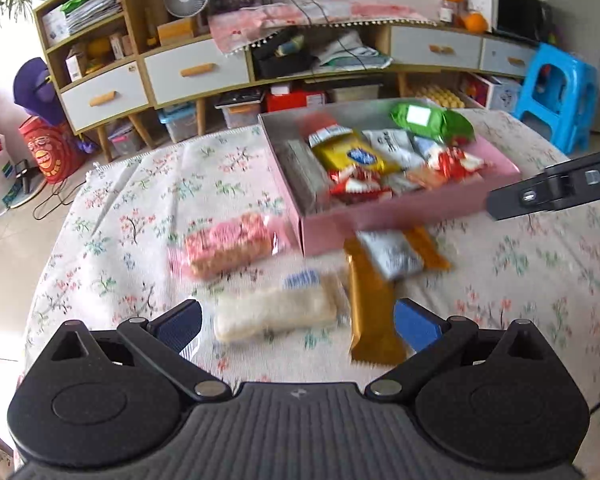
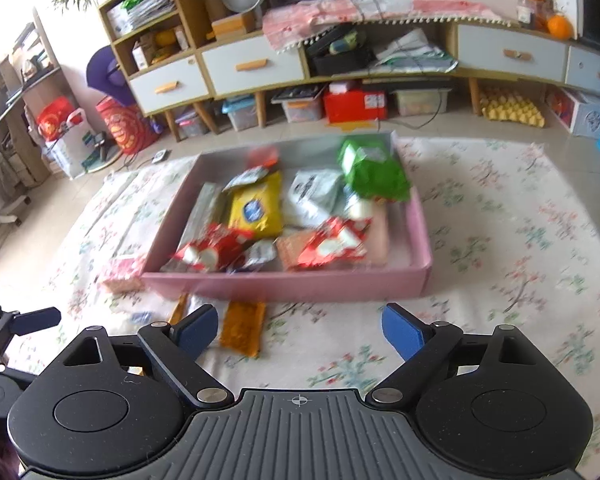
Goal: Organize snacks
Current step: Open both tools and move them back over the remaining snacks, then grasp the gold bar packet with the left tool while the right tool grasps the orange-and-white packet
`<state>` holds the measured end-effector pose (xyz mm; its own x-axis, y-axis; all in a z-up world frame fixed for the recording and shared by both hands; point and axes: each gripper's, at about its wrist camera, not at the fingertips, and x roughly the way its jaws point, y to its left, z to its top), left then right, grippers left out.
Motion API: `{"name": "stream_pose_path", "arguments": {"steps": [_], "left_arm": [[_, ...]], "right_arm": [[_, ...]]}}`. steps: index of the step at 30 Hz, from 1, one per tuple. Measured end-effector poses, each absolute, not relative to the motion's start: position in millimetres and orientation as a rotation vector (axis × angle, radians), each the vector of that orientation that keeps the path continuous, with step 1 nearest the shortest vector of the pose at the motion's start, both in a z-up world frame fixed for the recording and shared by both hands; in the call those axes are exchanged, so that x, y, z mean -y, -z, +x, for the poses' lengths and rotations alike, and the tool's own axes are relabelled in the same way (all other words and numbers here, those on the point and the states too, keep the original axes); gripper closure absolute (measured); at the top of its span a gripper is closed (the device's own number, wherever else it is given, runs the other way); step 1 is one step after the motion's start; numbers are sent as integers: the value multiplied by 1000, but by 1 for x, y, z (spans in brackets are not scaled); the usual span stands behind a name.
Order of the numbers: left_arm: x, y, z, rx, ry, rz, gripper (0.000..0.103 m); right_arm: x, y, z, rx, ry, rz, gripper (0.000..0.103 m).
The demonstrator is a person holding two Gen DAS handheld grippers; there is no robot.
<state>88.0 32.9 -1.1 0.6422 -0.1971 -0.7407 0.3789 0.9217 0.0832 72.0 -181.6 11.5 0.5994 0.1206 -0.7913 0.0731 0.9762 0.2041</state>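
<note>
Both my claws, left gripper (image 1: 298,326) and right gripper (image 2: 300,330), hang wide open and empty above the floral cloth (image 1: 120,220), near the pink box (image 2: 300,286) of snacks.

Matt floral cloth (image 1: 140,216) covers the surface beneath both sets of jaws. Ahead of them, pink box (image 2: 300,286): matt card. Between left jaws, gold wrapper (image 1: 370,312): glossy foil; pale packet (image 1: 274,314): clear film.

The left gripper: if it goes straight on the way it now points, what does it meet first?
Most likely the pale rice-cracker packet, lying on the cloth between the open fingers of the left gripper. The gold wrapper lies just beside it, so depth leaves some doubt.
</note>
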Motion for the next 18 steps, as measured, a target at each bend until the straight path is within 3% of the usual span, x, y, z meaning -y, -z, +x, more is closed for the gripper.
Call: {"name": "stream_pose_path", "arguments": {"steps": [7, 18], "left_arm": [[-39, 15, 70, -802, 451, 220, 1], [-29, 26, 70, -818, 565, 204, 15]], "right_arm": [[142, 9, 86, -987, -69, 174, 12], [125, 36, 120, -1038, 7, 273, 12]]}}
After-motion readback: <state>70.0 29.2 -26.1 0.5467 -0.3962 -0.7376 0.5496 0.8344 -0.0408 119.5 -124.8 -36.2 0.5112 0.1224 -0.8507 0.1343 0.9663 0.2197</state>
